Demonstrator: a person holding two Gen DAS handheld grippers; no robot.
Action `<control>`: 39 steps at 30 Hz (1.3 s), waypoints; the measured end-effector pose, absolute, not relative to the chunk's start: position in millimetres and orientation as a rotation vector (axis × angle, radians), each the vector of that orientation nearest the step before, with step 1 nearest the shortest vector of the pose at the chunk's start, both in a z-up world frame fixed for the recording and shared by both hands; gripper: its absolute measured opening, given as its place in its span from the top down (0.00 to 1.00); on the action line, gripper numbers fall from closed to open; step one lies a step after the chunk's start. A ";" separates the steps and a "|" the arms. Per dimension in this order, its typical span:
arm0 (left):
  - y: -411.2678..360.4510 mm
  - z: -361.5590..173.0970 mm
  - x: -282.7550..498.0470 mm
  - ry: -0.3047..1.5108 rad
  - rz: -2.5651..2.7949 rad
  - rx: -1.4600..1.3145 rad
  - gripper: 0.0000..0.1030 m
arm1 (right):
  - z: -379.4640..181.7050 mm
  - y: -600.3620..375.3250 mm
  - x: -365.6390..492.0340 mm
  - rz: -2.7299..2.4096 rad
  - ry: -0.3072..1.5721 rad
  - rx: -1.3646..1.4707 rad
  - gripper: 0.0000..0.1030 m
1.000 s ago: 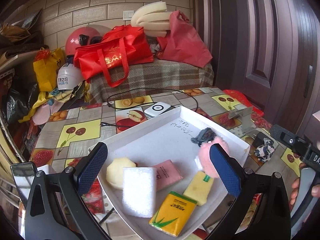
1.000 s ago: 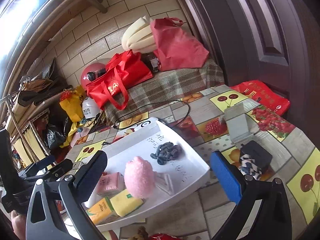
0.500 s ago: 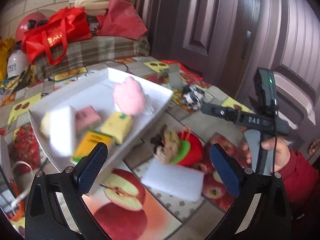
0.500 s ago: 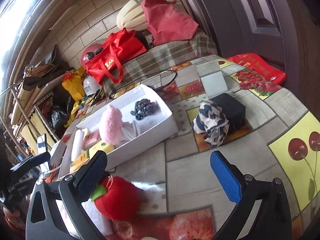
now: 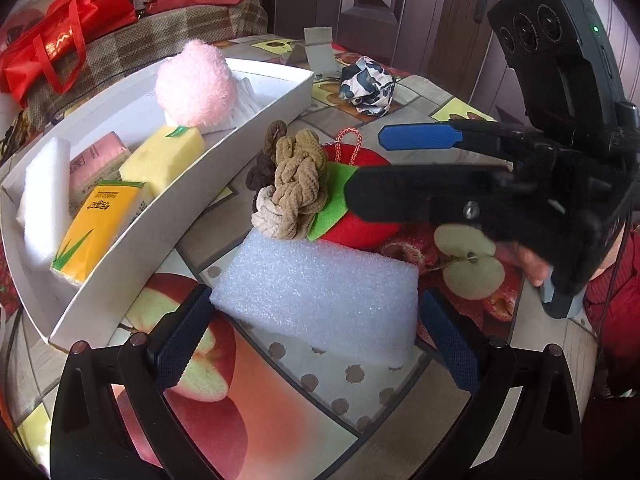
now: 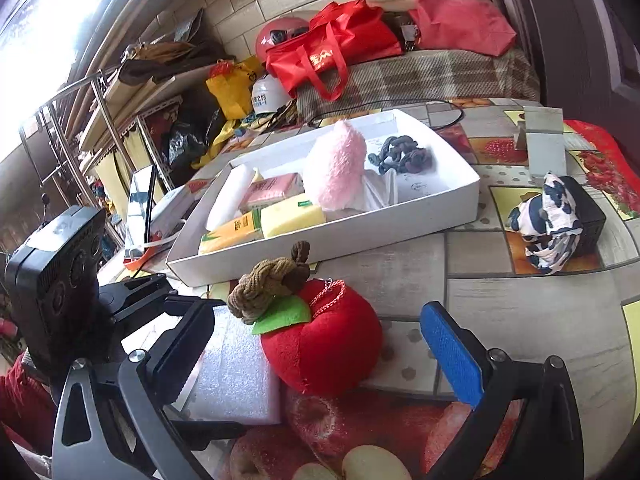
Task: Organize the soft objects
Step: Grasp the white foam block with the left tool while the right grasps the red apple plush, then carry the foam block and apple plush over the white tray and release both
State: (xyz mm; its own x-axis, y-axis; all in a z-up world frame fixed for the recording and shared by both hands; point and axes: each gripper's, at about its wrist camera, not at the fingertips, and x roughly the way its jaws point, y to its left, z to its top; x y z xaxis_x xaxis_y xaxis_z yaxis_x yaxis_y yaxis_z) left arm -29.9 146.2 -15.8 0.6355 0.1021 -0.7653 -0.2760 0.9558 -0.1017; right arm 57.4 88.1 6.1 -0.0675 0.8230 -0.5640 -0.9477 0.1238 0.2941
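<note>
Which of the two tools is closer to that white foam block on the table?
Left. The left tool has its fingers on either side of the white foam block; the right tool straddles the red plush apple beside it.

Only illegible Chinese characters show: on the yellow tissue pack, white helmet and red bag.

soft daylight, strong fisheye bend

both views are evenly lit by daylight. the right wrist view has a blown-out white patch at its upper left, where the light enters. shadows under the white foam block are soft. edges curve hard and fall to black corners. the near gripper fingers look slightly soft; the table centre is sharp.
</note>
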 end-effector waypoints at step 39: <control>165.3 52.3 -88.3 0.436 0.518 -0.145 0.08 | 24.4 27.5 93.3 1.213 0.577 0.072 0.38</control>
State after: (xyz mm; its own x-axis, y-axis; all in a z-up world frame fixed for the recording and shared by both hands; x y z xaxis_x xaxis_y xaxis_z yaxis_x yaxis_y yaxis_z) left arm -88.3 165.3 52.3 0.7801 0.4469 -0.4379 -0.5077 0.8611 -0.0257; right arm 93.3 27.5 24.4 0.2259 0.8969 -0.3803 -0.8611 0.3664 0.3525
